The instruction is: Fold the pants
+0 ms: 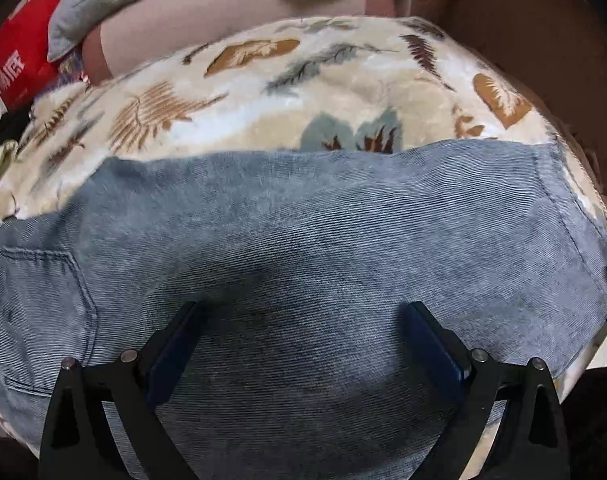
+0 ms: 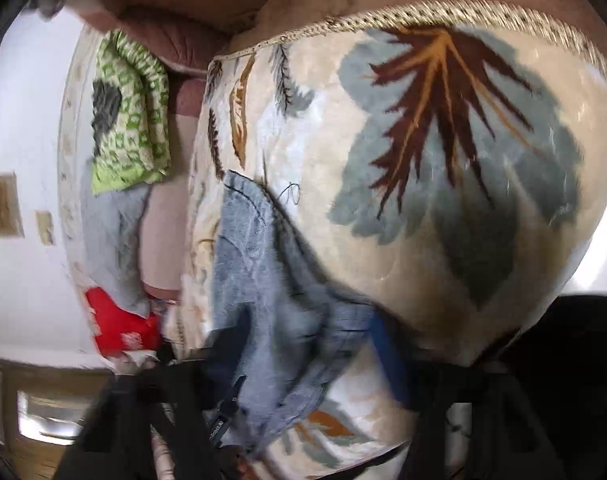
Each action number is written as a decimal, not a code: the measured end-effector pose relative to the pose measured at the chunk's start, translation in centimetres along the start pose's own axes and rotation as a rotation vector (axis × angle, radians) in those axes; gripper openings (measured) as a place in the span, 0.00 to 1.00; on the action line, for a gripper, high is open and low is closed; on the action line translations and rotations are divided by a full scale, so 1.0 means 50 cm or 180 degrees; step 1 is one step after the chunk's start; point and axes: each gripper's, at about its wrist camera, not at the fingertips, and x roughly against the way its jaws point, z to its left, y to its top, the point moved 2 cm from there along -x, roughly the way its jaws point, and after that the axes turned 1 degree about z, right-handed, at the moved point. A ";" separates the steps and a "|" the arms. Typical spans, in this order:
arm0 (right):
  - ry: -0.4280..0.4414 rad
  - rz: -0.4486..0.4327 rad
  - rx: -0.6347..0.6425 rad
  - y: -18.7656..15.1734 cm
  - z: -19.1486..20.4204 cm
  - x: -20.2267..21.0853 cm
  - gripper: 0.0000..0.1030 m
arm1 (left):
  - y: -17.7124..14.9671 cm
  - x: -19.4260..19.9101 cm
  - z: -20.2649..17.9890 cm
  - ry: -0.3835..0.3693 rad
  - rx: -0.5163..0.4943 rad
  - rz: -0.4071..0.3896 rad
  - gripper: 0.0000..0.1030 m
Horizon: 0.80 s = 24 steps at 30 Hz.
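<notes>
The left gripper (image 1: 303, 312) hovered open above the pants (image 1: 303, 240); the right gripper (image 2: 307, 352), blurred, seemingly straddled a raised fold, grip unclear; better pinch both layers.

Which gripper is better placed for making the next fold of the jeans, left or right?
Probably the right gripper: denim of the jeans lies between its fingers near a corner, though blur hides the grip. The left gripper is open over the flat middle, holding nothing.
</notes>
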 end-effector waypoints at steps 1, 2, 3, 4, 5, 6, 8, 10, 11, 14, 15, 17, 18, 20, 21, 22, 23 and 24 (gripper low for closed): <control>-0.0041 0.0021 0.0030 0.003 0.002 -0.005 0.31 | 0.004 0.015 0.003 -0.0072 0.0040 -0.0029 0.96; -0.0073 0.0028 0.0066 0.004 0.003 -0.007 0.31 | 0.008 0.030 0.008 -0.0095 0.0080 -0.0116 0.96; -0.0105 0.0017 0.0113 0.004 0.008 -0.008 0.31 | 0.013 0.053 0.014 -0.0077 0.0106 -0.0267 0.96; -0.0188 -0.0016 0.0230 0.002 0.018 -0.007 0.31 | 0.016 0.063 0.018 -0.0031 0.0107 -0.0341 0.96; -0.0241 -0.0038 0.0300 0.001 0.024 -0.006 0.31 | 0.015 0.060 0.017 0.0023 0.0078 -0.0316 0.96; -0.0298 -0.0058 0.0366 0.000 0.032 -0.008 0.31 | 0.009 0.036 0.007 0.0087 -0.0043 -0.0134 0.96; -0.0386 -0.0071 0.0457 0.000 0.042 -0.010 0.31 | -0.021 -0.027 -0.024 0.0141 -0.0442 0.0263 0.99; -0.0442 -0.0075 0.0540 0.000 0.054 -0.009 0.31 | -0.024 -0.011 -0.025 0.0139 -0.0449 0.0134 0.99; -0.0495 -0.0098 0.0617 0.001 0.064 -0.006 0.31 | -0.019 -0.004 -0.021 0.0076 -0.0379 0.0171 0.96; -0.0587 -0.0090 0.0718 0.003 0.081 -0.008 0.31 | -0.002 0.038 -0.021 -0.0141 -0.0239 -0.0042 0.95; -0.0606 -0.0089 0.0712 0.004 0.080 -0.008 0.31 | -0.003 0.040 -0.026 -0.0204 -0.0228 -0.0047 0.95; -0.0629 -0.0083 0.0680 0.005 0.077 -0.011 0.31 | -0.028 -0.007 -0.058 -0.0263 -0.0505 0.0354 0.97; -0.0650 -0.0087 0.0676 0.005 0.076 -0.012 0.31 | -0.044 -0.010 -0.079 -0.0073 -0.0794 0.0176 0.99; -0.0684 -0.0084 0.0675 0.004 0.072 -0.013 0.31 | -0.047 0.009 -0.085 -0.0071 -0.0824 0.0096 0.95; -0.0704 -0.0088 0.0690 0.004 0.072 -0.013 0.31 | -0.042 0.022 -0.078 -0.0261 -0.0709 0.0137 0.94; -0.0717 -0.0093 0.0694 0.004 0.071 -0.012 0.31 | -0.036 0.039 -0.070 -0.0444 -0.0616 0.0089 0.94; -0.0727 -0.0092 0.0694 0.002 0.069 -0.010 0.31 | -0.032 0.053 -0.064 -0.0506 -0.0554 -0.0001 0.94; -0.0748 -0.0093 0.0705 0.002 0.069 -0.011 0.31 | -0.025 0.069 -0.056 -0.0527 -0.0459 -0.0130 0.94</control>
